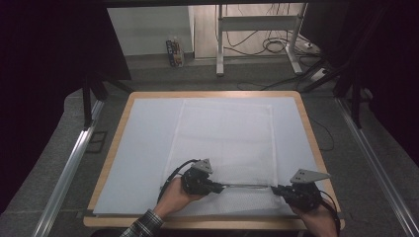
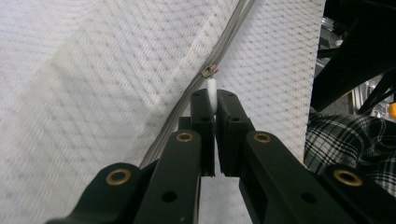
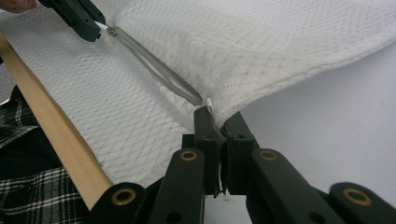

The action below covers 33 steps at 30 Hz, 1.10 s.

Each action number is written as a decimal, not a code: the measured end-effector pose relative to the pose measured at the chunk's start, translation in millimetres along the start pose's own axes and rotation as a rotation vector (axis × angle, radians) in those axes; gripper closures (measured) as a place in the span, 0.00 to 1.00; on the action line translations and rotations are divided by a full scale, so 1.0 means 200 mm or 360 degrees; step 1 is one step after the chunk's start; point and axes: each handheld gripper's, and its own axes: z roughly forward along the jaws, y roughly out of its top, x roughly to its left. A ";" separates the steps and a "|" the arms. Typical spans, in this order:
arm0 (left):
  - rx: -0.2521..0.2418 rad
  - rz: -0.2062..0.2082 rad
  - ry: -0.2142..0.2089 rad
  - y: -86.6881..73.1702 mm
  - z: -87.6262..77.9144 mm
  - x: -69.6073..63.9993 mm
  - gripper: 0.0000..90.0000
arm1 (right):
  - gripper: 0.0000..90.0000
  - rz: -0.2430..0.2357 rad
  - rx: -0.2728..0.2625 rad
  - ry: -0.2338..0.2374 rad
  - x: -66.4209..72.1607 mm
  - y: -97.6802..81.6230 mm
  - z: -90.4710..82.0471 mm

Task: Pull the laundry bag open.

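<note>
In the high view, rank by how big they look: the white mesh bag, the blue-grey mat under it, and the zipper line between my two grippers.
1. Blue-grey mat, covering almost the whole tabletop.
2. White mesh bag, lying on the mat's middle.
3. Zipper line, a thin strip spanning from the left gripper to the right gripper.

A wood-edged table [image 1: 113, 143] stands on grey carpet [image 1: 59, 148]. Metal rails [image 1: 66, 170] run along both sides. Beyond the far edge, a white wall [image 1: 148, 27], a metal frame [image 1: 257, 29], tangled cables [image 1: 274, 44] and a small box [image 1: 175, 52]. Dark curtains [image 1: 44, 59] flank left and right.
</note>
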 end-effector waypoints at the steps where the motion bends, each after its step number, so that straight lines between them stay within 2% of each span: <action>1: -0.0007 -0.0009 -0.0008 0.00 0.00 0.00 0.97 | 0.95 0.0002 -0.0001 0.0004 0.00 0.00 0.00; 15: 0.0004 -0.0050 0.0037 -0.08 -0.08 0.02 0.97 | 0.95 -0.0004 -0.0004 -0.0003 0.00 0.00 0.00; 33: 0.0021 -0.0139 0.0089 -0.22 -0.20 0.05 0.97 | 0.95 -0.0008 0.0013 -0.0017 0.00 -0.01 0.00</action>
